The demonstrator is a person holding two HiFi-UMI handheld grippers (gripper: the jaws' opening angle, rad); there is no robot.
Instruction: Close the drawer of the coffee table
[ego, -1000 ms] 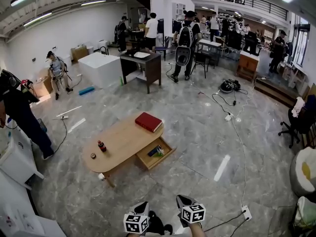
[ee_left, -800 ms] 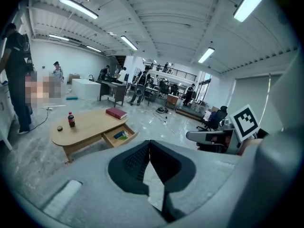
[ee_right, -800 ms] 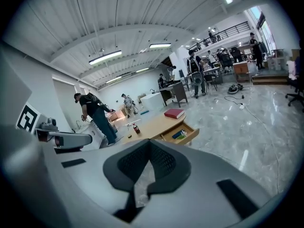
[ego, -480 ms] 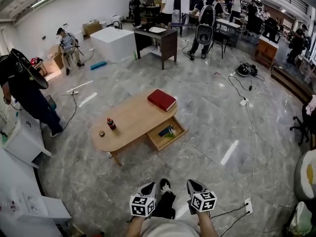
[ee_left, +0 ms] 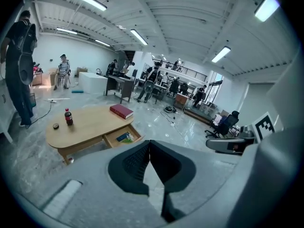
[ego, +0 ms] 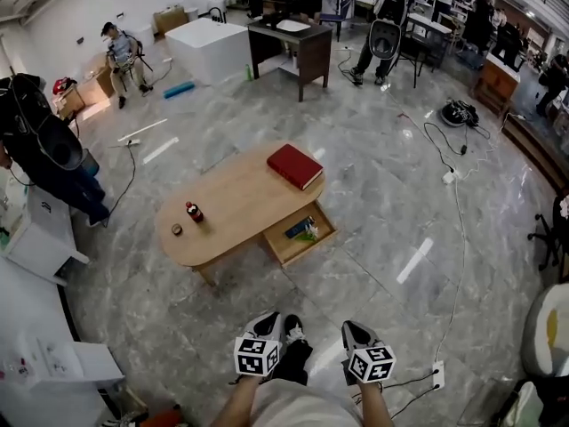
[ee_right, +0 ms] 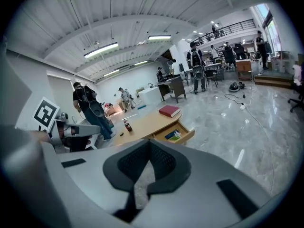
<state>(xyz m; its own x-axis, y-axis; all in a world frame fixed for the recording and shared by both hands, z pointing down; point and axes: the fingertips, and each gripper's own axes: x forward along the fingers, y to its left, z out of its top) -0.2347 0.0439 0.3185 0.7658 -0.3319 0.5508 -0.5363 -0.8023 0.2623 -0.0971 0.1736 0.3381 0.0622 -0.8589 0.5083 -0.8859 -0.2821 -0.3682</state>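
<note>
Nothing is done yet: the drawer (ego: 300,231) is left pulled out of the bench's (ego: 231,205) long edge. The left tongs (ego: 266,324) and right tongs (ego: 355,331) are clenched on nothing, well apart from it.

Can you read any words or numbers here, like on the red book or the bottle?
No text here can be read.
Red book: no print readable on its cover.
Bottle: label too small to read.
Marker cubes: black-and-white squares only, no letters.
</note>
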